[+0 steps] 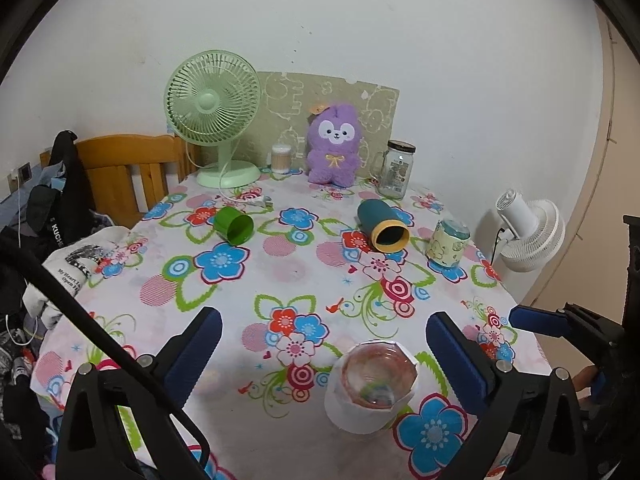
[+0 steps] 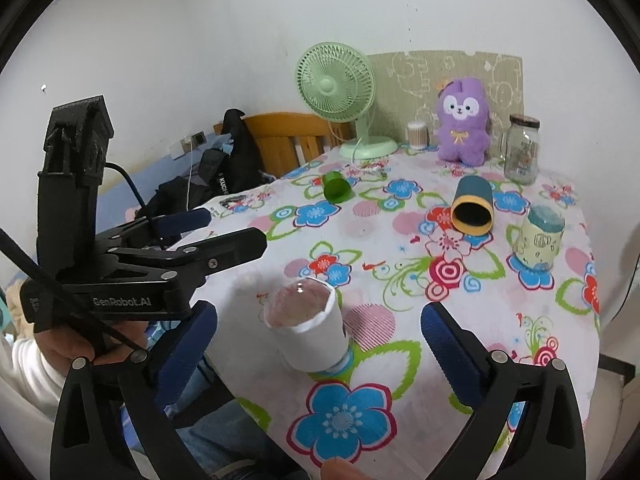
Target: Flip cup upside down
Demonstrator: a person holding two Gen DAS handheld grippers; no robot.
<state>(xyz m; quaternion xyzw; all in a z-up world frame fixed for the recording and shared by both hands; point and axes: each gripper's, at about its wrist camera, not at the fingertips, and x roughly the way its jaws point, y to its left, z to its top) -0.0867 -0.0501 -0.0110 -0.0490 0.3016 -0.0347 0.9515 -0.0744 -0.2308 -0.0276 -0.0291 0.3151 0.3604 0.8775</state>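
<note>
A clear cup wrapped in a white paper sleeve (image 1: 370, 390) (image 2: 310, 330) stands near the table's front edge; I cannot tell which end faces up. My left gripper (image 1: 324, 316) is open, and the cup sits between its blue fingers, nearer the right one, touching neither. My right gripper (image 2: 318, 310) is open too, its fingers on either side of the same cup with gaps on both sides. In the right wrist view the left gripper (image 2: 236, 227) appears at the left, held by a hand. One blue finger of the right gripper (image 1: 536, 320) shows at the right edge.
On the floral tablecloth (image 1: 280, 264) a green cup (image 1: 234, 226) and a teal cup with a yellow rim (image 1: 382, 226) lie on their sides. A pale patterned cup (image 1: 448, 242) stands right. A green fan (image 1: 212, 116), purple plush (image 1: 334, 148) and glass jar (image 1: 396, 170) line the back.
</note>
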